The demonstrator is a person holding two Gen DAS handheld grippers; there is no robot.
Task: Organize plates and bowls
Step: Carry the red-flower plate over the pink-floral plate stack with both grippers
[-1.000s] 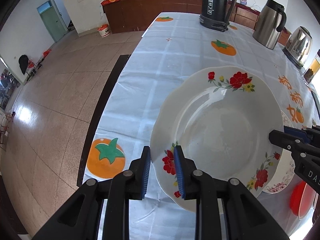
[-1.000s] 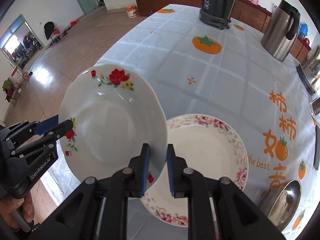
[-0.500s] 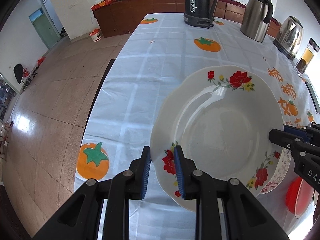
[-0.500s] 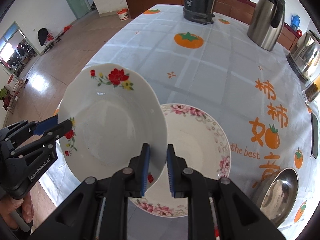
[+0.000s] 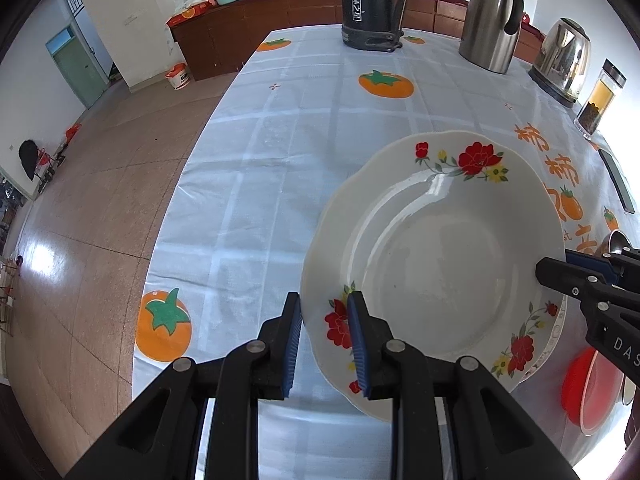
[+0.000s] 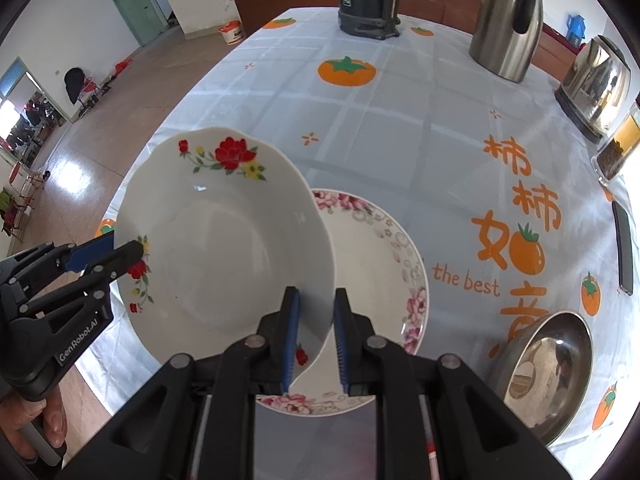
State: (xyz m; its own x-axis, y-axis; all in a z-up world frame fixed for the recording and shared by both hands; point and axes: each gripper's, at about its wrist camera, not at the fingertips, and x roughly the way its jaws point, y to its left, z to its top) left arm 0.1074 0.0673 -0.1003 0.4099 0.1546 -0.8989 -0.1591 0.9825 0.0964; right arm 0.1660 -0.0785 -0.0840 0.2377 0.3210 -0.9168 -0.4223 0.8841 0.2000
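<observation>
Plate: white plate (image 5: pixel 436 272) with red flowers, held above the tabletop, tilted, lower centre-right of the left view; centre-left of the right view (image 6: pixel 224 256).
Left gripper: (image 5: pixel 324 344) clamped on the plate's near-left rim, one blue pad each side; in the right view it bites the plate's left rim (image 6: pixel 108 252).
Right gripper: (image 6: pixel 314 340) clamped on the plate's near-right rim; in the left view it enters from the right edge (image 5: pixel 560 276).
Second plate: pink-flowered plate (image 6: pixel 376 264) flat on the tabletop, under the held plate's right edge, partly hidden by it.
Steel bowl: (image 6: pixel 548 372) lower right, near that plate, not touching.
Red bowl: (image 5: pixel 588 388) lower right edge of the left view.
Tabletop edge: cloth (image 5: pixel 280 152) ends just left of the held plate; floor beyond.
Open room: bare cloth from the plates up to the jugs (image 6: pixel 508 20) at the top.
Right margin: kettle (image 6: pixel 596 80), jar (image 6: pixel 620 144) and phone (image 6: pixel 624 252) line the right side.
</observation>
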